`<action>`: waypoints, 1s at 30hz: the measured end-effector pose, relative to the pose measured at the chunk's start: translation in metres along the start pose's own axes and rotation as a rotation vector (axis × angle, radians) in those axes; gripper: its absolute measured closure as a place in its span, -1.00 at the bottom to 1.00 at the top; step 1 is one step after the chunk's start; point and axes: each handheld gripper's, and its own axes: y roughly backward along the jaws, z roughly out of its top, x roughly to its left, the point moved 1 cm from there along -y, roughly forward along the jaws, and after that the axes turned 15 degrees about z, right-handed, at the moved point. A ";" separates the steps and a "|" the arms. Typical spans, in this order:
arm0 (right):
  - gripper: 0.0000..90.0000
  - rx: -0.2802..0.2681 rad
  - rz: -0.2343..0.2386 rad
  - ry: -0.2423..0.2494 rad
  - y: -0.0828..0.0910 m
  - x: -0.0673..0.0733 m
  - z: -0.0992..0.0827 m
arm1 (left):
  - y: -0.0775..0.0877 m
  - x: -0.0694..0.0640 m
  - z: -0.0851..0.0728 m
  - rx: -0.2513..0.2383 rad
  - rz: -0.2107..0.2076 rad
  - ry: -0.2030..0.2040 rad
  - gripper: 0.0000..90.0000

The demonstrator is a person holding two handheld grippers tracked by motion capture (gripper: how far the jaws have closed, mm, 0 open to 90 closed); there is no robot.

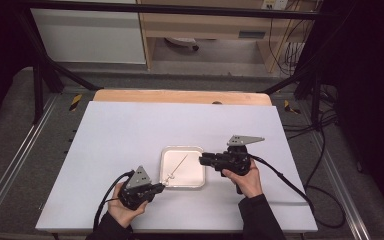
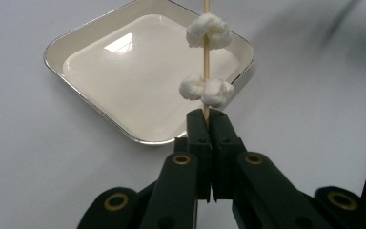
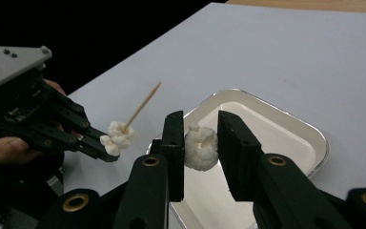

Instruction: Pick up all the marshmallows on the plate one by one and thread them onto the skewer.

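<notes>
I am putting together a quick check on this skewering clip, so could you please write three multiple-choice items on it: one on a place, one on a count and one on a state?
1. Where is the free white piece?
A. Between the right gripper's jaws, over the tray
B. Lying on the bare table
C. On the wooden shelf behind

2. How many clusters of white pieces sit on the skewer?
A. None
B. Two
C. Five

3. How does the left gripper stand?
A. Wide open above the tray
B. Shut on the skewer's lower end
C. Lying flat and unheld

Answers:
1 A: the right gripper view shows it between the right gripper pads, with the tray behind.
2 B: the left gripper view shows an upper and a lower cluster.
3 B: its jaws meet around the stick.
</notes>
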 end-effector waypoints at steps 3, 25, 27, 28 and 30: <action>0.63 -0.024 0.012 -0.003 0.002 0.001 0.003 | 0.000 -0.001 0.000 0.000 -0.002 0.001 0.97; 0.63 -0.113 0.123 -0.058 -0.010 0.000 0.018 | 0.001 -0.004 0.001 -0.016 -0.017 -0.011 0.97; 0.63 -0.115 0.129 -0.058 -0.012 0.000 0.018 | 0.001 -0.004 0.001 -0.017 -0.018 -0.009 0.97; 0.63 -0.119 0.135 -0.061 -0.013 0.000 0.018 | 0.001 -0.004 0.001 -0.016 -0.018 -0.012 0.97; 0.63 -0.120 0.142 -0.066 -0.015 0.000 0.018 | 0.001 -0.004 0.001 -0.017 -0.019 -0.011 0.97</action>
